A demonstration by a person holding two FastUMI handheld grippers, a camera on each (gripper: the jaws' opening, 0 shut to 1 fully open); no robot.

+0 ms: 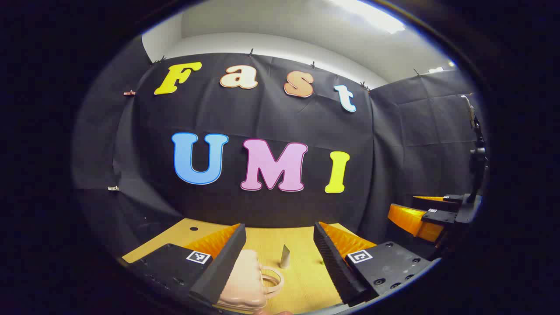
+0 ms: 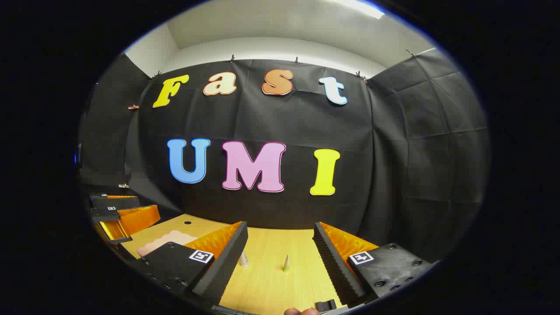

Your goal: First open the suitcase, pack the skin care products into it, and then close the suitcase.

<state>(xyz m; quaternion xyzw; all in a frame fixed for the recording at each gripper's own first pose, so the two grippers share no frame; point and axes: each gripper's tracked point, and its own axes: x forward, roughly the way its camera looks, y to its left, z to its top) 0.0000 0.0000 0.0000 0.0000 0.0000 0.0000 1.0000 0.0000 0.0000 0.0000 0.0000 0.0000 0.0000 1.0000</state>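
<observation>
- We see the left gripper (image 1: 280,245) held level above the table (image 1: 302,280), its jaws spread wide (nothing between them).
- The right gripper (image 2: 280,245) hangs likewise over the table, jaws apart, beside the left.

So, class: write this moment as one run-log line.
stage: before opening | suitcase: pink, closed, on table | left gripper: open, above it | right gripper: open | tubes: standing on table

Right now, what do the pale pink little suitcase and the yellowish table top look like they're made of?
The pale pink suitcase looks like moulded plastic: smooth, rounded, slightly glossy shell with a loop handle. The yellowish table top looks like light wood or wood-grain laminate: fine parallel grain lines, matte finish. Neither is certain.
</observation>
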